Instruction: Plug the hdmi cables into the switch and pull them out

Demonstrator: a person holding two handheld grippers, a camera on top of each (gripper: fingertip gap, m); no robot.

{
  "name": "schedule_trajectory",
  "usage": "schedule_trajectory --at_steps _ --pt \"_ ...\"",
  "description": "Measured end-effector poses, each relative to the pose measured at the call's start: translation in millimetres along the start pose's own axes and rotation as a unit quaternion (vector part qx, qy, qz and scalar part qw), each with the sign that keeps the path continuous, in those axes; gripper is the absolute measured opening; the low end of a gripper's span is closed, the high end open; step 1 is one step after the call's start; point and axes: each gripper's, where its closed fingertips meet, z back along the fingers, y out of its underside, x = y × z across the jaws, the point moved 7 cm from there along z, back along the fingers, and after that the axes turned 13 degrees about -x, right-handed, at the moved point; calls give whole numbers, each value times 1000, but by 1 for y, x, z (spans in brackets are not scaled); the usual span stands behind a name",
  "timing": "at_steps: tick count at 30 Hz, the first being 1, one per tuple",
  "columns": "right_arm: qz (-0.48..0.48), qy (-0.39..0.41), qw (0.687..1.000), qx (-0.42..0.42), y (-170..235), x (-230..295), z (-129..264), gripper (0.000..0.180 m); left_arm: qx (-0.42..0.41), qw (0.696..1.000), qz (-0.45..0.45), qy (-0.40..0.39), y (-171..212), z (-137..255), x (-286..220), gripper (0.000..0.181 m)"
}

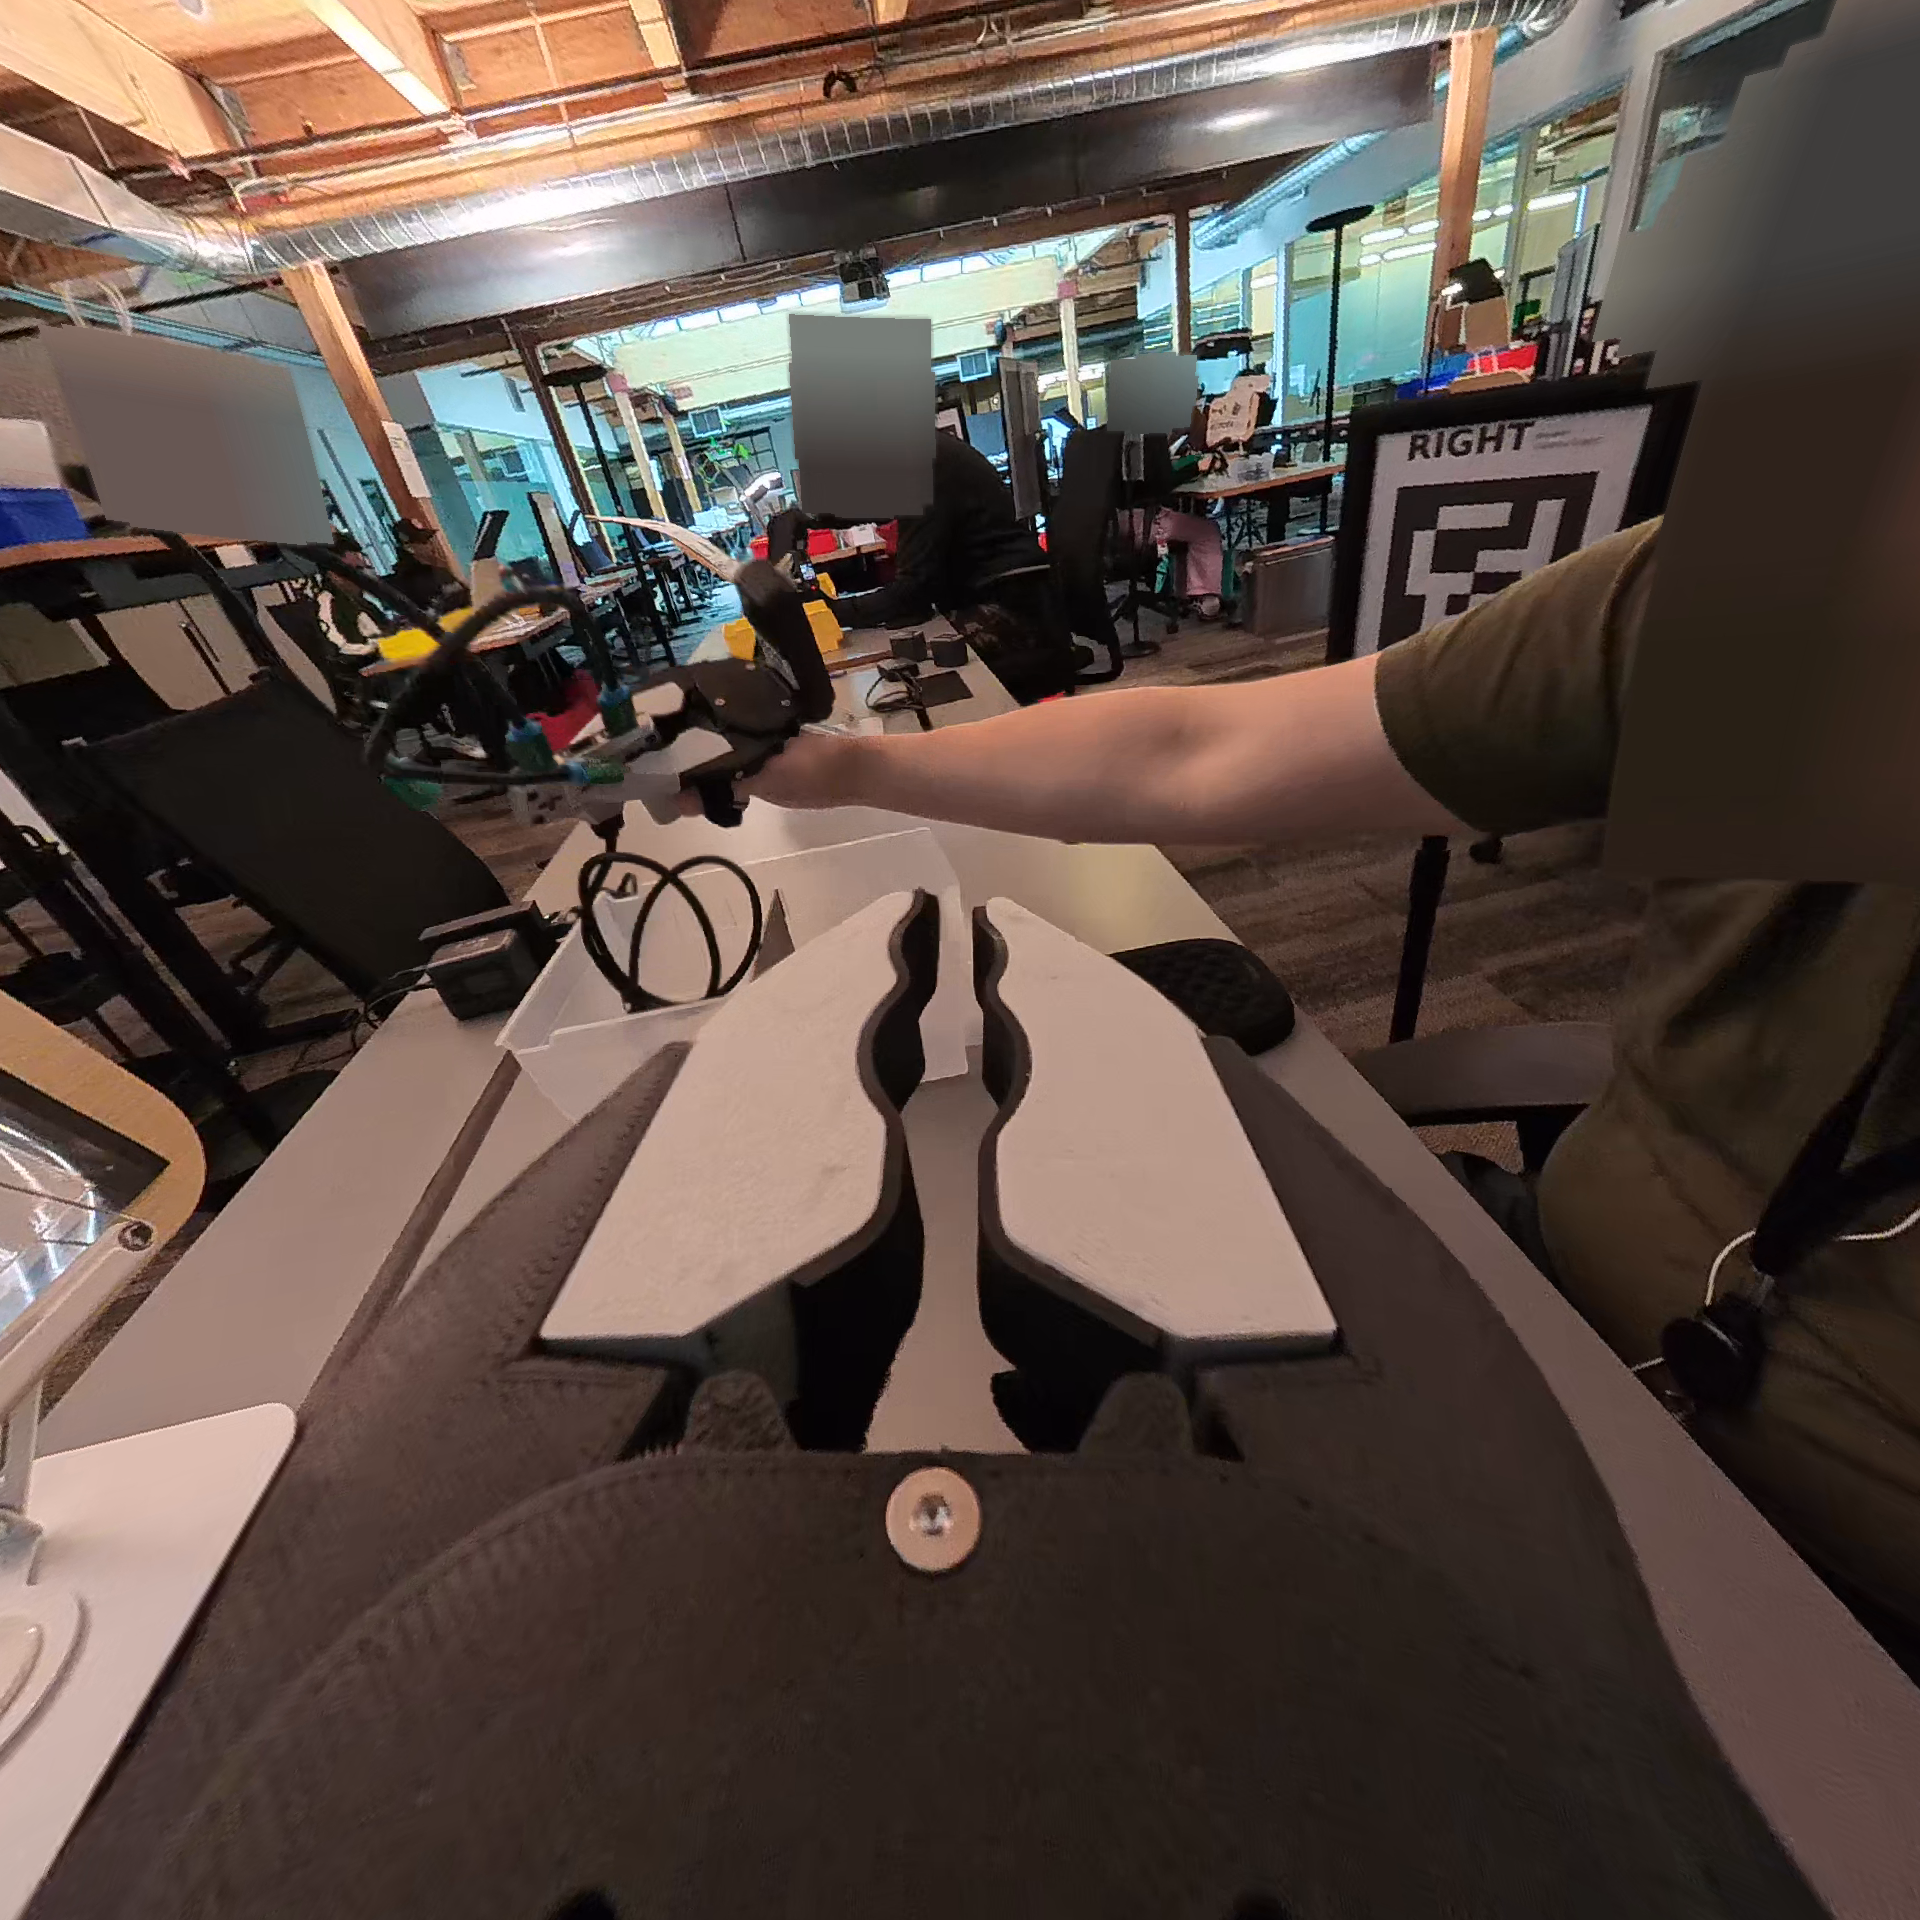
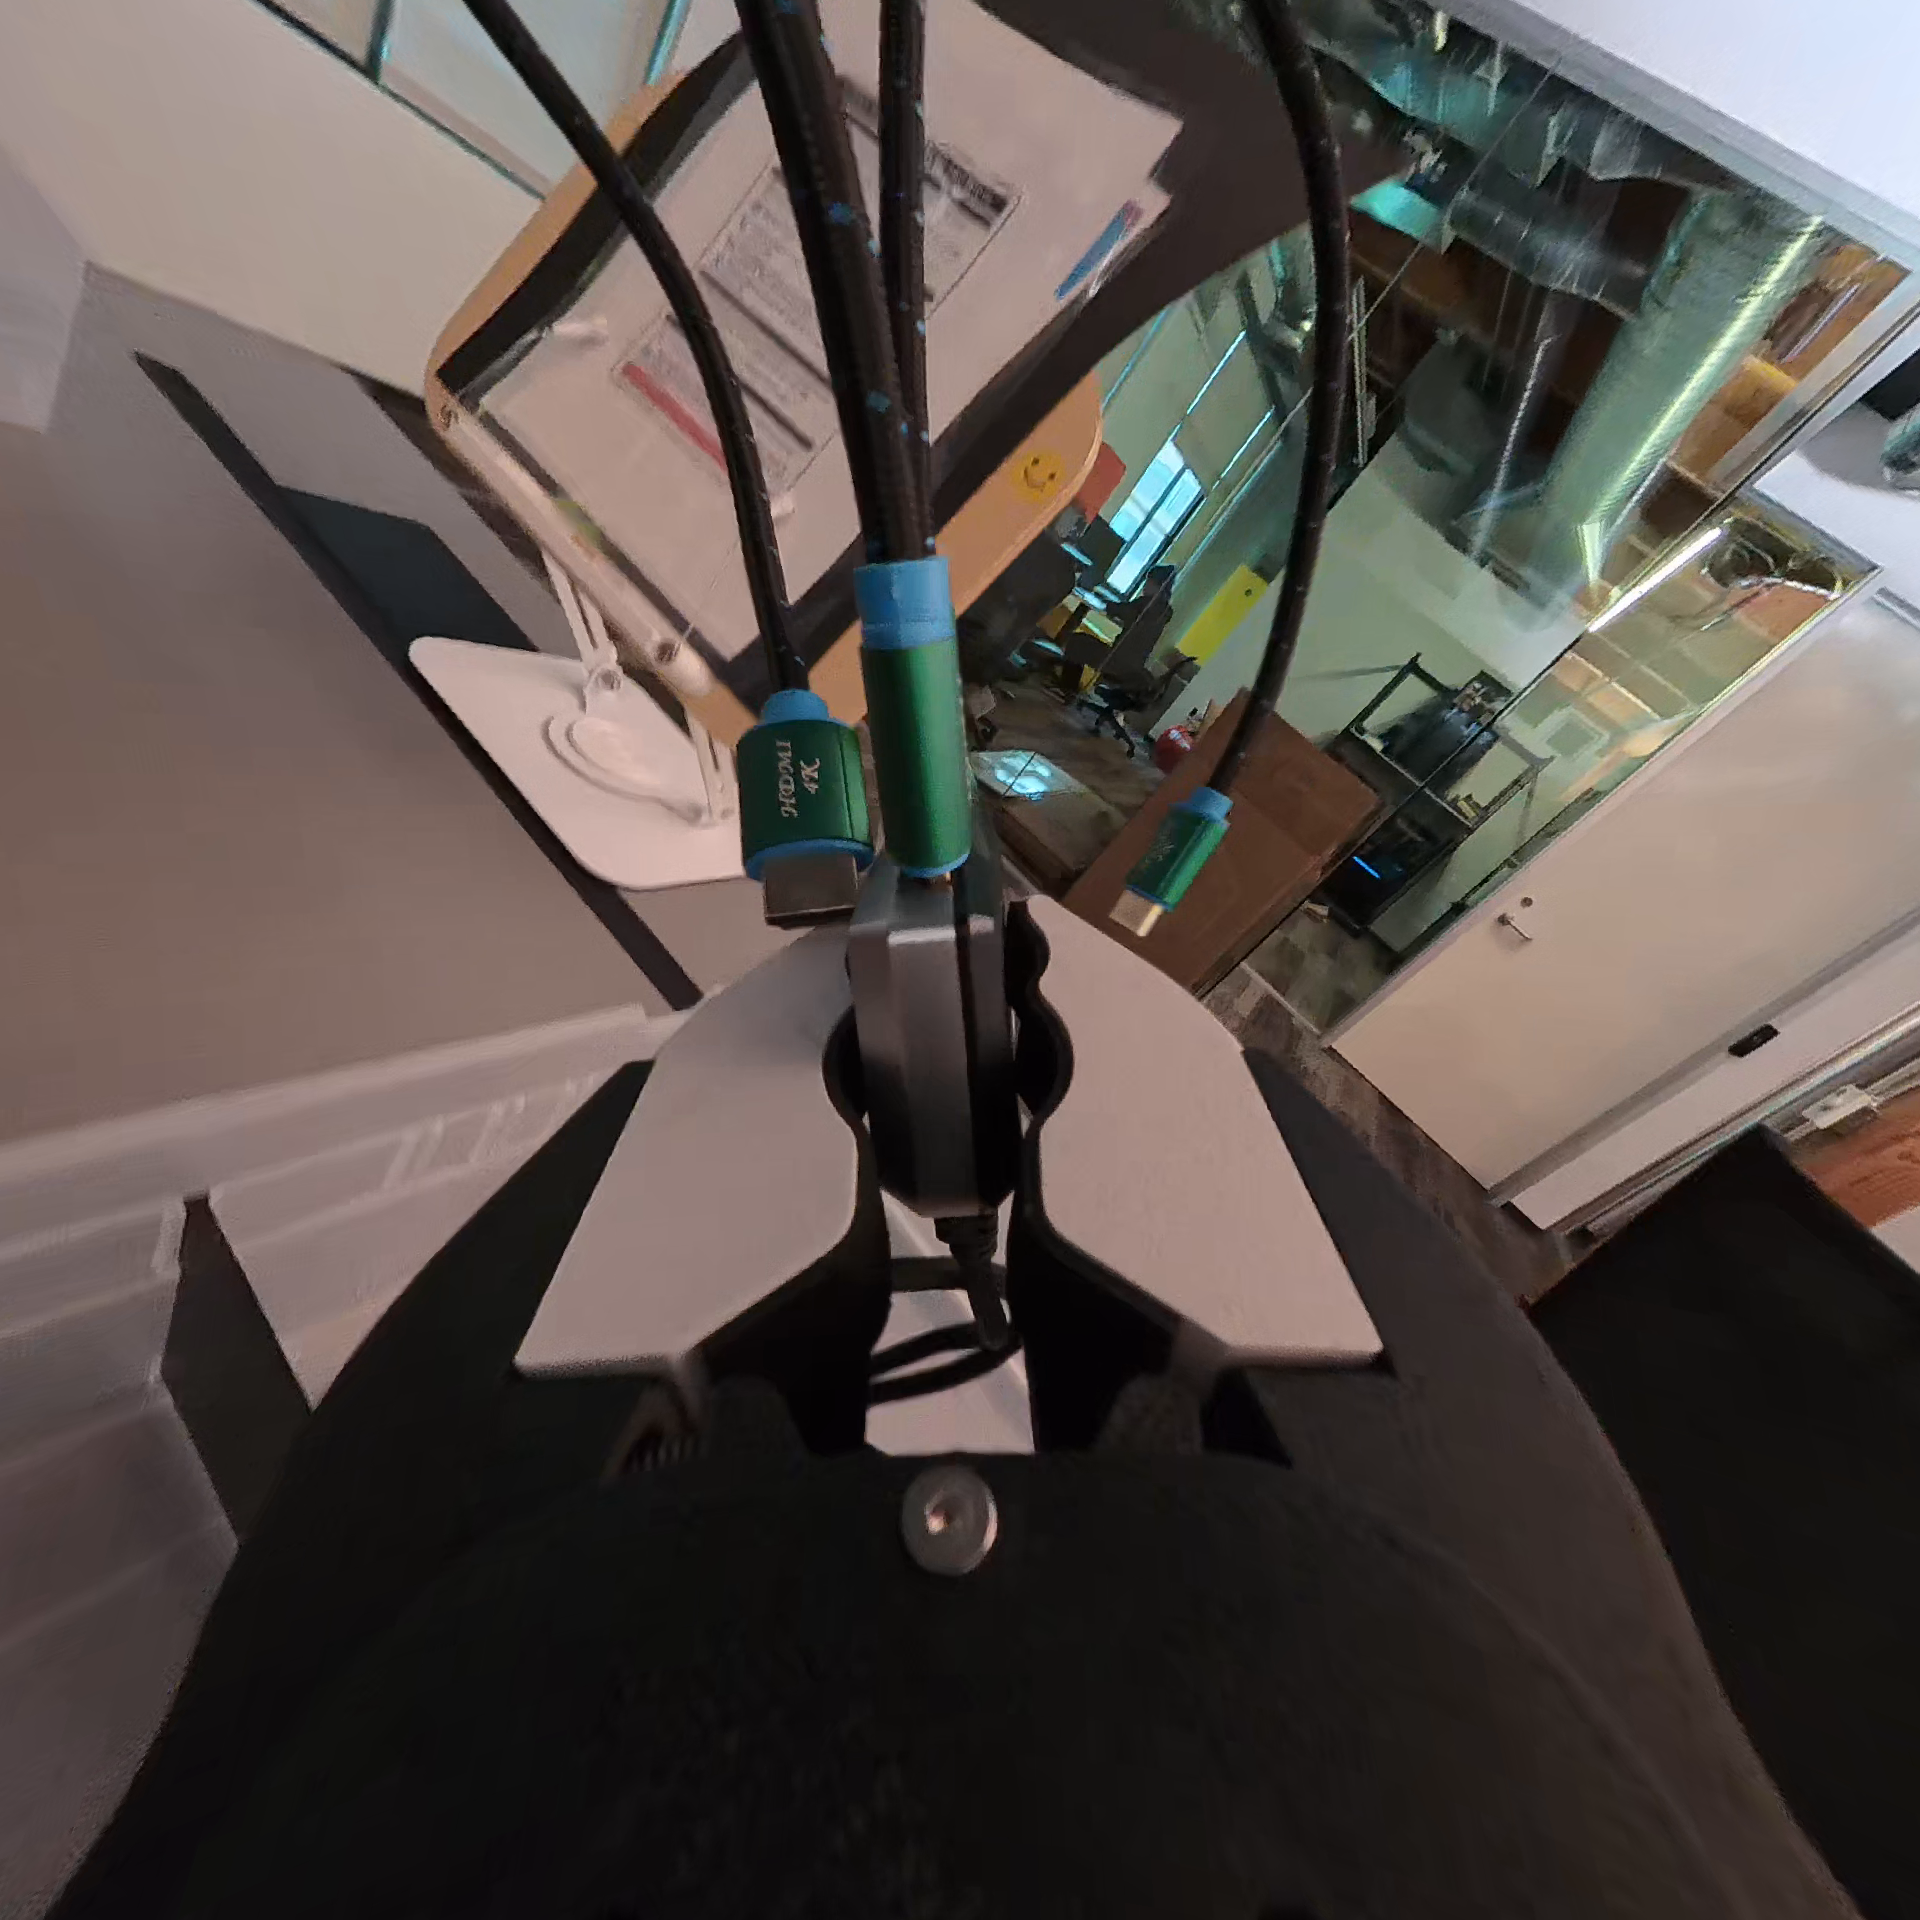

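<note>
In the right wrist view my right gripper (image 2: 930, 925) is shut on a grey HDMI switch (image 2: 914, 1070), held up in the air. A green HDMI plug (image 2: 920, 748) sits end-on in the switch's top edge. A second green plug (image 2: 805, 800) lies beside the switch's corner with its metal tip bare. A third plug (image 2: 1169, 857) hangs free to the right. Black braided cables (image 2: 894, 312) rise from them. In the left wrist view my left gripper (image 1: 954, 920) is shut and empty above the grey table (image 1: 312, 1195). The right gripper (image 1: 582, 792) with switch and cables hovers beyond it.
A clear plastic bin (image 1: 582, 1029) holds a black cable loop (image 1: 665, 935) just ahead of the left gripper. A black power adapter (image 1: 483, 971) sits left of the bin. A person's arm (image 1: 1143, 748) reaches across. A white monitor base (image 1: 125, 1558) stands at the left.
</note>
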Motion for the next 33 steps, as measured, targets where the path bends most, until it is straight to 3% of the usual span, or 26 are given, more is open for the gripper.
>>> schedule_trajectory --at_steps 8,18,22,29,33 --pt "-3 -94 992 82 33 3 18 22 24 1000 9 3 12 -5 3 4" --pt "-19 -194 975 109 34 15 44 23 68 997 47 7 43 -20 13 4" --pt "-41 -241 957 159 47 23 48 25 76 995 65 11 53 -26 15 4" --pt "-90 -248 939 221 68 18 42 25 96 992 85 15 69 -34 16 4" --pt "-73 -295 908 290 84 31 34 26 103 990 92 17 74 -37 17 4"
